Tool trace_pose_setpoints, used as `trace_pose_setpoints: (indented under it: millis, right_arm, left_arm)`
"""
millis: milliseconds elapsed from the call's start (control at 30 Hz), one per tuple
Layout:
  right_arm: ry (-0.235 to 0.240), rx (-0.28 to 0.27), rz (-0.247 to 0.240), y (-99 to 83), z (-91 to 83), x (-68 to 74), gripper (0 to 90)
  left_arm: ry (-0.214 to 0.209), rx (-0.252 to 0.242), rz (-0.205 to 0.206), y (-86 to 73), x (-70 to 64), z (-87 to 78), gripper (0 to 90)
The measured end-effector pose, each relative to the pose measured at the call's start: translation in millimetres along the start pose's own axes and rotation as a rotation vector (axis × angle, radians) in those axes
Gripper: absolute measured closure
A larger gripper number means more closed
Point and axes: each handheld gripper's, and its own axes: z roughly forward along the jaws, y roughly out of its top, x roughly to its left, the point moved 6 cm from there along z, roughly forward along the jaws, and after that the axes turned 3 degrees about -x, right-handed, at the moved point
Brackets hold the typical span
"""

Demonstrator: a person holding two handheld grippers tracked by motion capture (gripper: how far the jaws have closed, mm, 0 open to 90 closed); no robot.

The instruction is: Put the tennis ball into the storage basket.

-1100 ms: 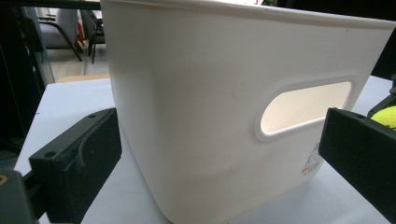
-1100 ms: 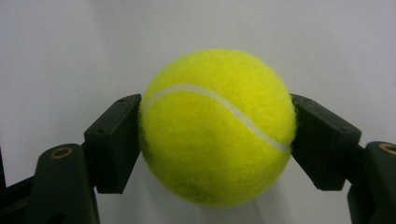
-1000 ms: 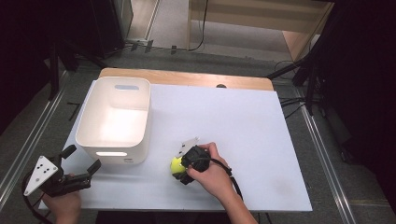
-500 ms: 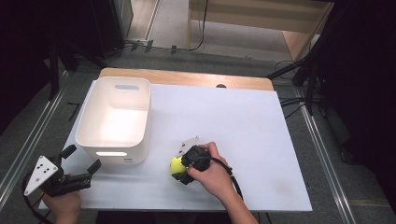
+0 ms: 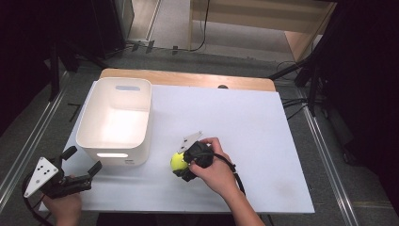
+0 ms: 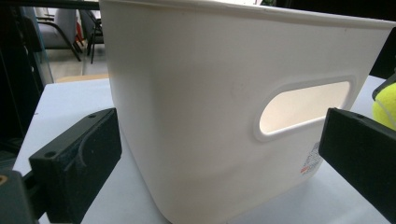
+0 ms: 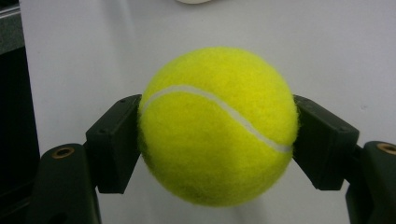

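A yellow tennis ball (image 7: pixel 217 126) sits between both jaws of my right gripper (image 7: pixel 217 140), which is shut on it. In the high view the ball (image 5: pixel 178 161) is at the table's front middle, just right of the white bin (image 5: pixel 115 121), with my right gripper (image 5: pixel 181 164) and hand behind it. My left gripper (image 5: pixel 82 162) stands open at the front left corner, jaws aimed at the bin's near wall. The left gripper view has the bin's handle slot (image 6: pixel 303 106) between the spread jaws of that gripper (image 6: pixel 224 144), and the ball (image 6: pixel 385 105) at the right edge.
The white table top (image 5: pixel 263 127) has a wooden strip (image 5: pixel 188 78) along its far edge. Metal rails (image 5: pixel 324 141) run along both sides of the table. Cables lie on the floor at the right.
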Motion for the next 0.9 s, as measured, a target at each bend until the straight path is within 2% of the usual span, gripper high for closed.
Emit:
trace_pose_setpoints:
  millis: [267, 767, 833, 900]
  right_arm:
    - [0.029, 0.002, -0.011, 6.8, -5.0, -1.7, 23.4]
    - [0.034, -0.012, -0.031, 28.8, -17.8, -10.2, 23.5]
    - [0.049, -0.02, -0.026, 32.3, -20.0, -10.7, 23.5]
    - [0.059, -0.032, -0.041, 36.7, -21.5, -11.7, 23.4]
  left_arm:
    - [0.001, -0.001, -0.003, 0.0, -0.1, -0.1, 0.0]
    - [-0.002, 0.003, 0.0, -0.1, -0.2, 0.4, 0.0]
    - [-0.002, 0.004, -0.001, -0.1, -0.3, 0.6, 0.0]
    - [-0.002, 0.006, 0.0, -0.3, -0.3, 0.7, 0.0]
